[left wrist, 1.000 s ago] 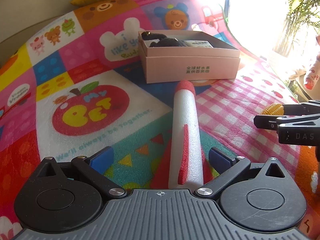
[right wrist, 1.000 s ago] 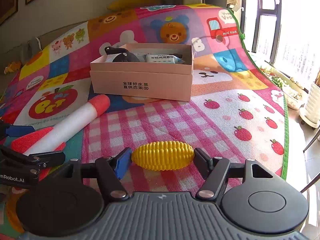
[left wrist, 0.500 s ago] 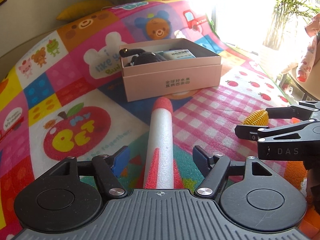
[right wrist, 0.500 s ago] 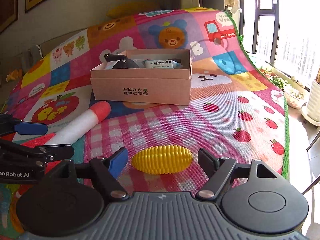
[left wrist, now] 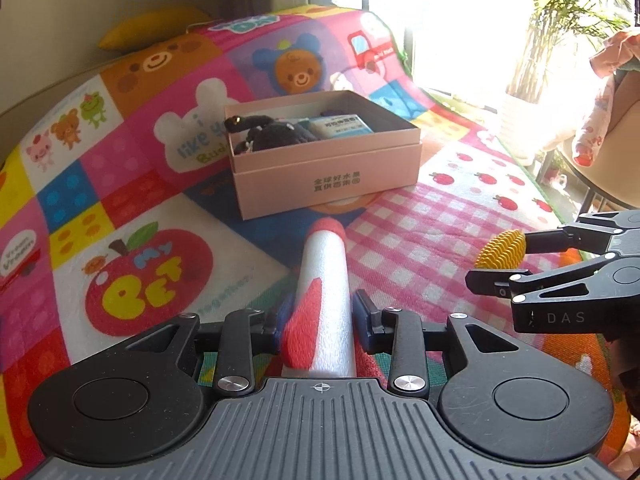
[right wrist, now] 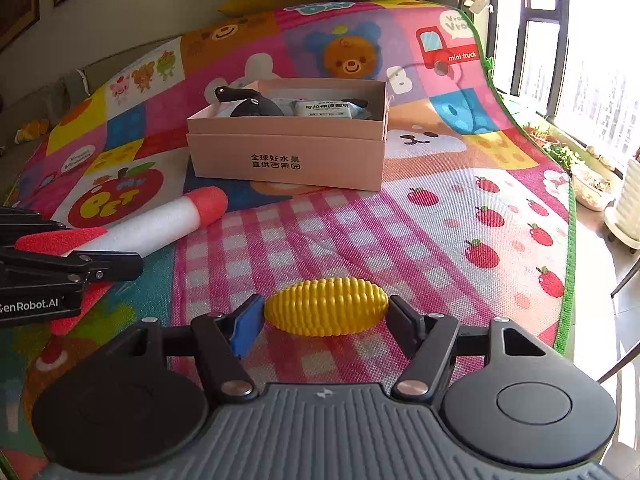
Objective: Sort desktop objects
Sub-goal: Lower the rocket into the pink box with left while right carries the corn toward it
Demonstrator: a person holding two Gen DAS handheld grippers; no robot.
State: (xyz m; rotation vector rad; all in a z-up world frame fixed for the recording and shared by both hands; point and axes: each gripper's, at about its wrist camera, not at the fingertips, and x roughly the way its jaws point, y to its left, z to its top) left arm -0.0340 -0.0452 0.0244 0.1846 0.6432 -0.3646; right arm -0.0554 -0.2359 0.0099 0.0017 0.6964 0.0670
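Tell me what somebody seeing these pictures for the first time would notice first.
Probably the loud patchwork play mat with bears and apples that covers everything. On it, the left gripper is shut on a white foam rocket with a red tip, and the right gripper has a yellow toy corn cob lengthwise between its closing fingers. Behind both sits an open pink box already holding a few things.

Cartoon-print play mat (pink checks, apples, bears), open pink box resting near its middle
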